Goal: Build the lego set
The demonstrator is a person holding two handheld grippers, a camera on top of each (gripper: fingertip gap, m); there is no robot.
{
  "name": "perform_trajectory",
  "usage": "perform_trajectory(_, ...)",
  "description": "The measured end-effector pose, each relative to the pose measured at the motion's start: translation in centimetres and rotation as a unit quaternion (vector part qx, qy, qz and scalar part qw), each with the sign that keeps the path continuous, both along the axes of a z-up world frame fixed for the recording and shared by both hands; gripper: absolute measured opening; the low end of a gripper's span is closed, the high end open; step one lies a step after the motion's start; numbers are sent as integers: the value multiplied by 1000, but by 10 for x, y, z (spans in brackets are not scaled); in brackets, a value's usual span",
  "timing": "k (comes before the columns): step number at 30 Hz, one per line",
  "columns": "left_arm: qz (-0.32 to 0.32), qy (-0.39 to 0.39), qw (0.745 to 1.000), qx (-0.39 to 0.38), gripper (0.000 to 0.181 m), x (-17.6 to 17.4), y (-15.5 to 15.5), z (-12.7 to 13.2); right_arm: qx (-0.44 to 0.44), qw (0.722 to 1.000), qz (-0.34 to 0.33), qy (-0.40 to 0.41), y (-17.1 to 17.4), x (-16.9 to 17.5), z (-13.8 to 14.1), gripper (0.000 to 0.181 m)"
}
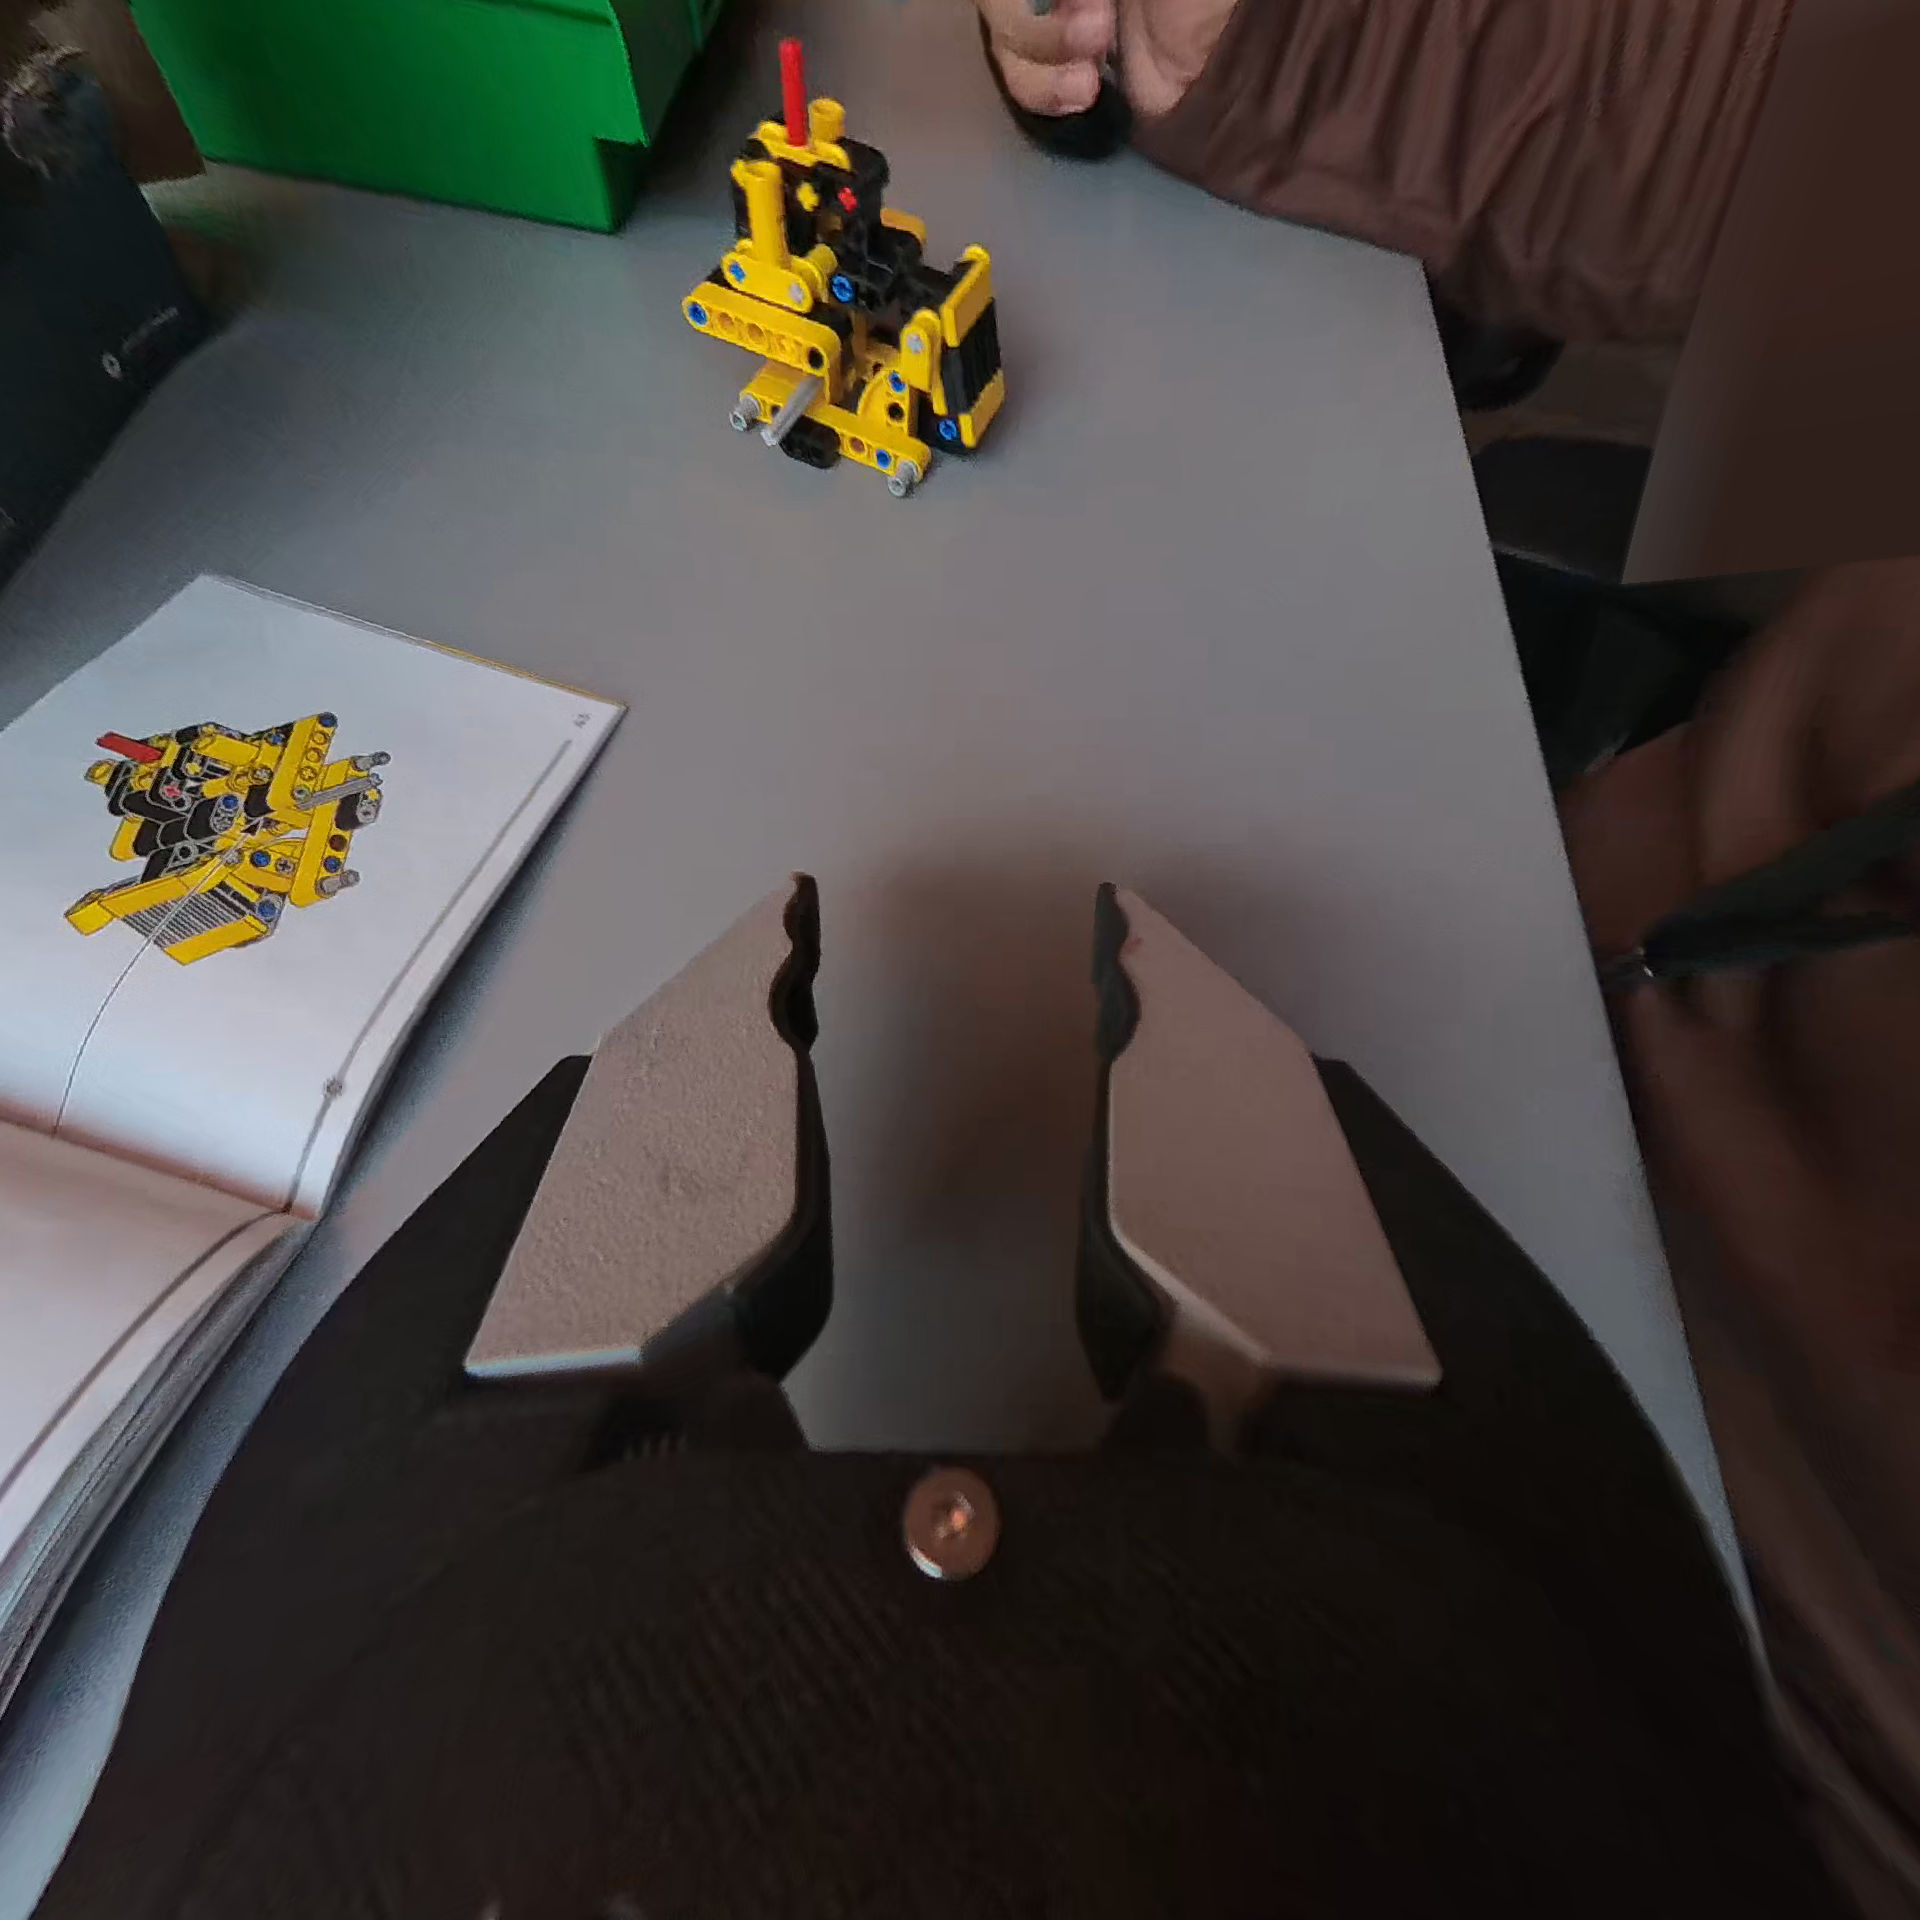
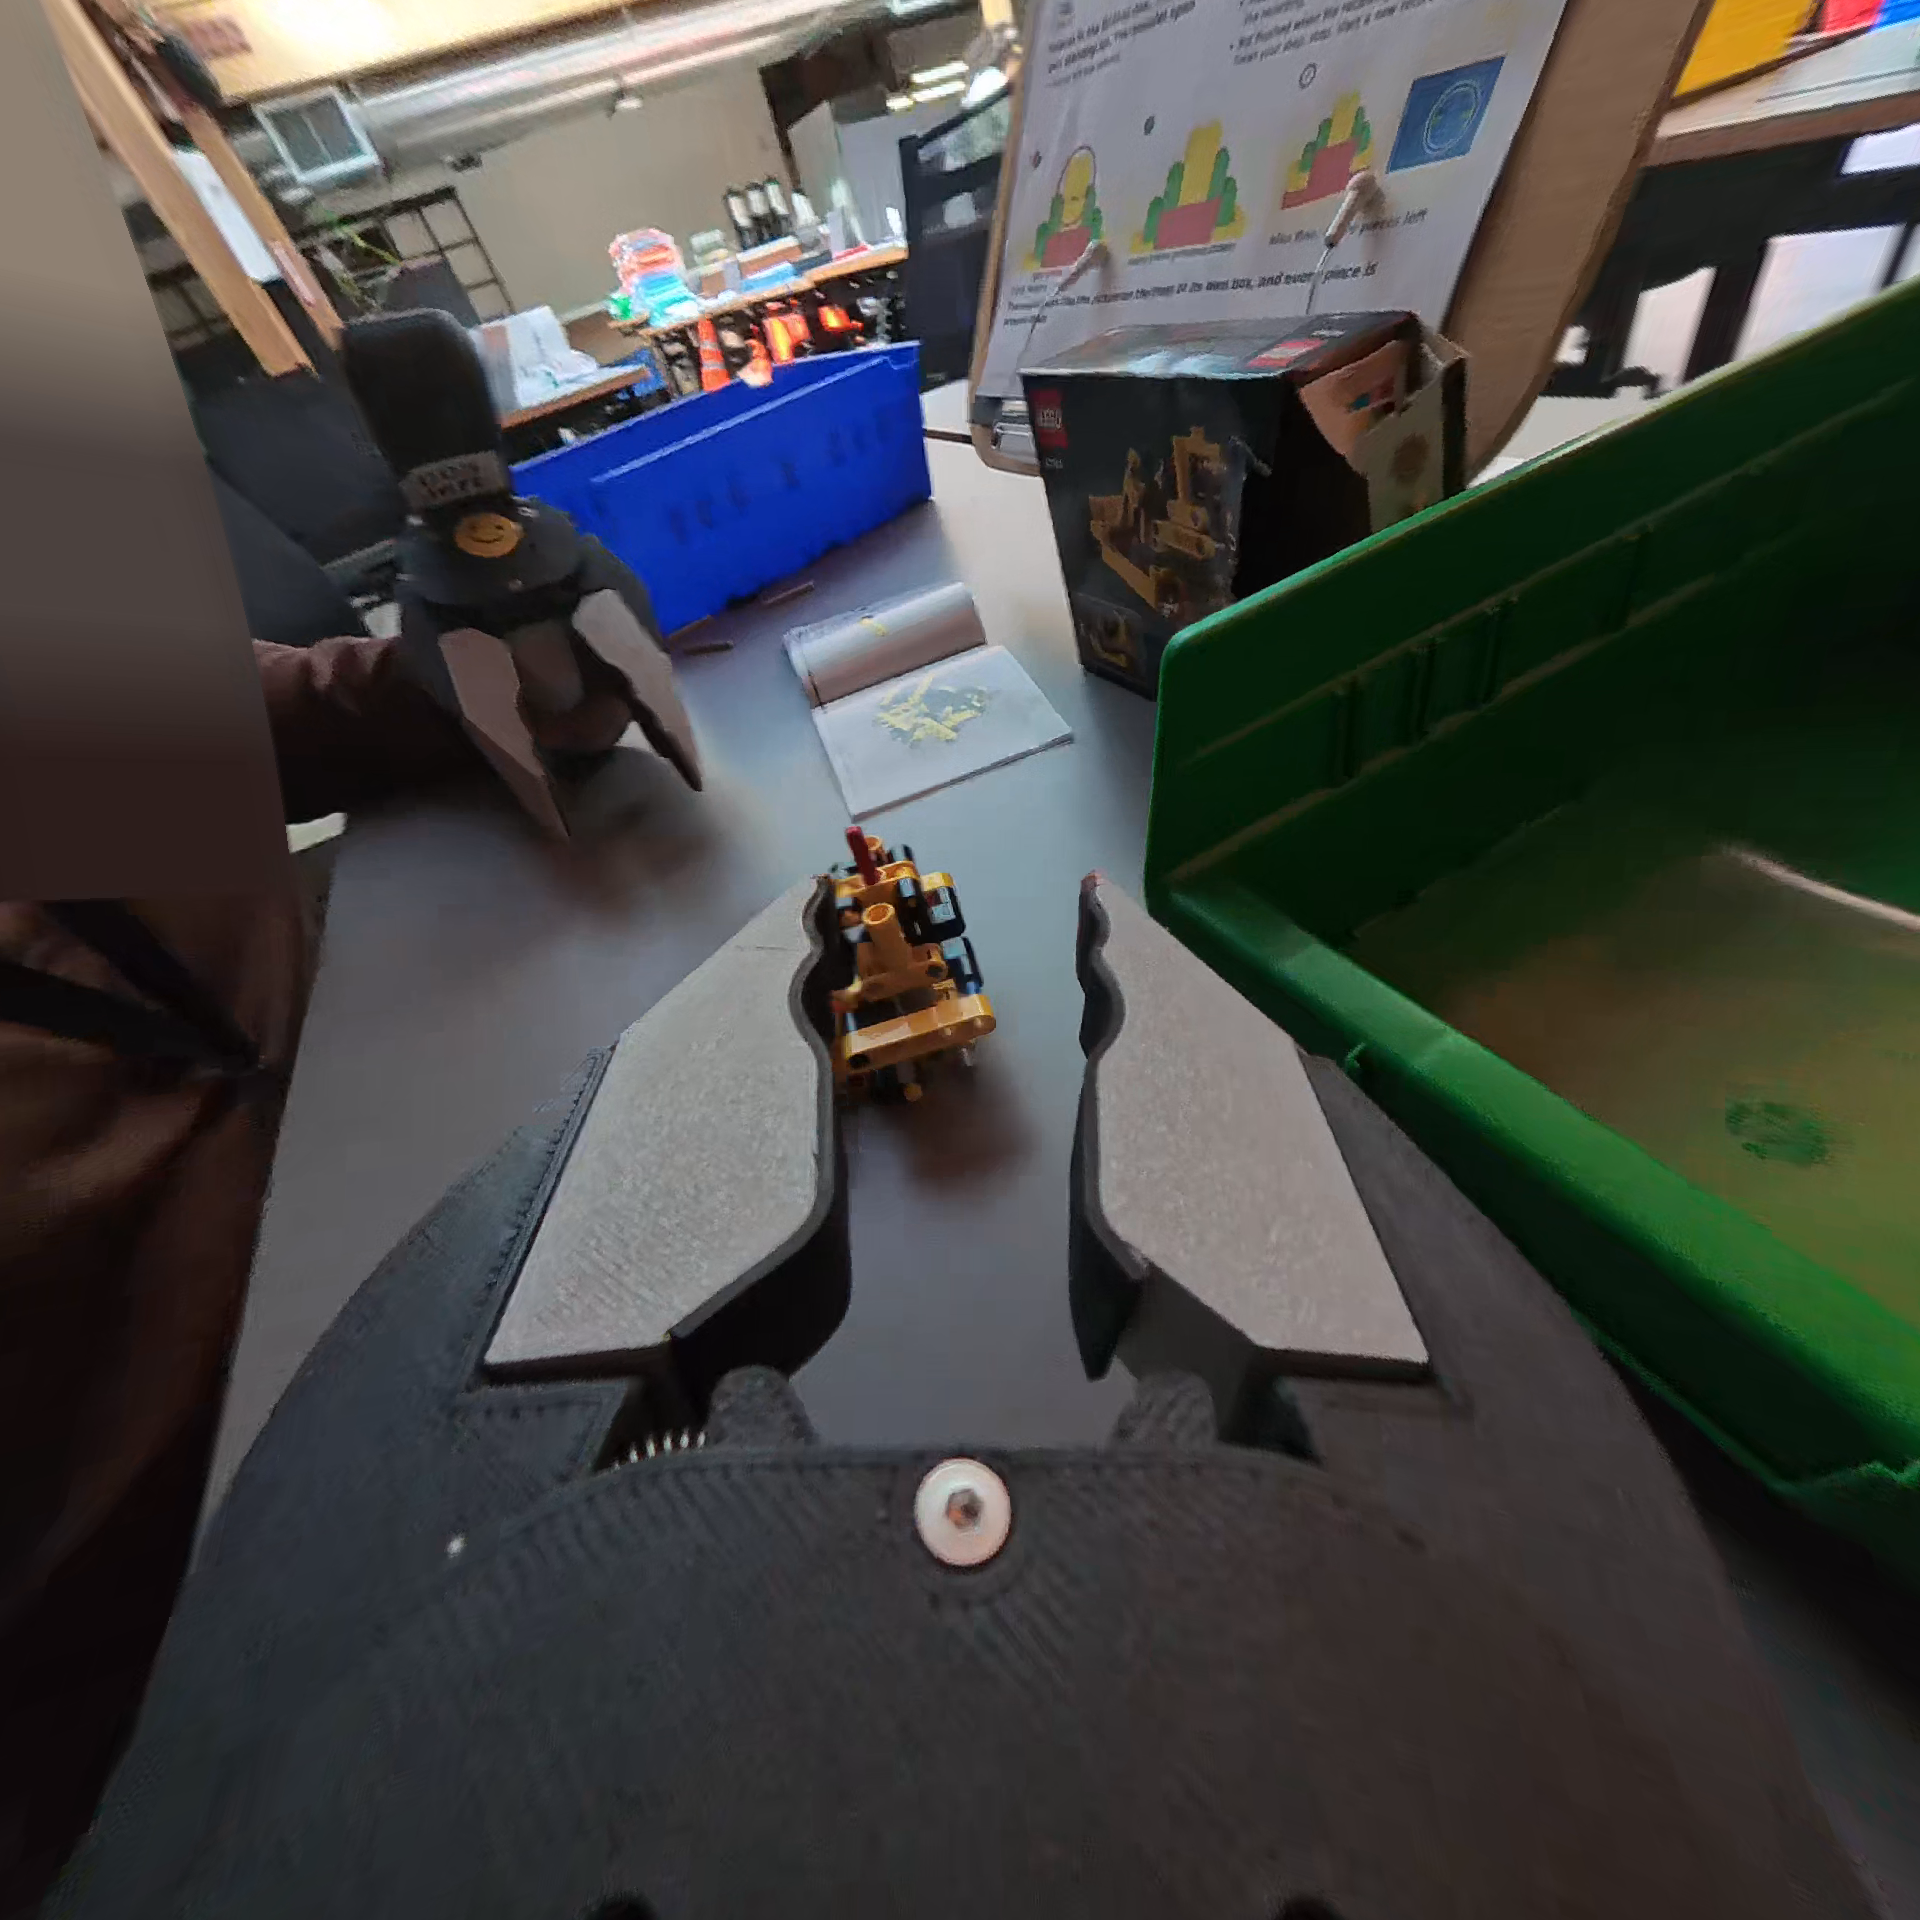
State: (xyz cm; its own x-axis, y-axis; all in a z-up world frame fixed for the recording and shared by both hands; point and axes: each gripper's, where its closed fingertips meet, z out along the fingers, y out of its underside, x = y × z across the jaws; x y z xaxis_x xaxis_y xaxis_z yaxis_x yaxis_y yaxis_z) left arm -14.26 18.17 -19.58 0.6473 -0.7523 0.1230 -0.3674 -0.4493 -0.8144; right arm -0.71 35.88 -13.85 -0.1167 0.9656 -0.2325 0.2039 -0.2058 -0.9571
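A yellow and black lego bulldozer model point(image 1: 852, 301) with a red axle sticking up stands alone on the grey table point(image 1: 1143, 644). My left gripper point(image 1: 956, 904) is open and empty, well short of the model. In the right wrist view the same model point(image 2: 904, 982) stands on the table just beyond my right gripper point(image 2: 948, 899), which is open and empty, with the model showing between its fingers. The left gripper point(image 2: 623, 800) also shows there, open, to the left of the model. The open instruction booklet point(image 1: 270, 883) lies at the left.
A green bin point(image 2: 1558, 935) stands close on the right of the right gripper and shows at the back in the left wrist view point(image 1: 436, 94). The lego box point(image 2: 1216, 499), a blue bin point(image 2: 748, 478) and the booklet point(image 2: 925, 707) sit behind. A person's hand point(image 1: 1091, 52) and sleeve are at the table's far edge.
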Motion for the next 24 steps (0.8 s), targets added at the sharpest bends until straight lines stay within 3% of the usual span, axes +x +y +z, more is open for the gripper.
perform_trajectory(1, 4, -10, 1000, -12, 52, 2, 6, 0, -15, 1000, 27, 8, -4, 2, 2, 40)
perform_trajectory(3, 6, -36, 999, -24, 50, 10, 19, 3, -23, 996, 81, -12, -14, 7, -3, 41)
perform_trajectory(5, -2, -65, 998, -11, 45, 26, 32, 12, 12, 994, 94, -55, -16, 9, -16, 40)
perform_trajectory(10, -6, -2, 1000, 13, 52, 49, 70, 2, 56, 989, 90, -100, -19, 8, -30, 37)
perform_trajectory(16, 6, 51, 999, 16, 56, 48, 98, -8, 70, 987, 74, -121, -23, 9, -37, 32)
perform_trajectory(24, -62, 41, 997, 1, 69, 69, 130, 0, 76, 982, 72, -158, -28, 6, -49, 32)
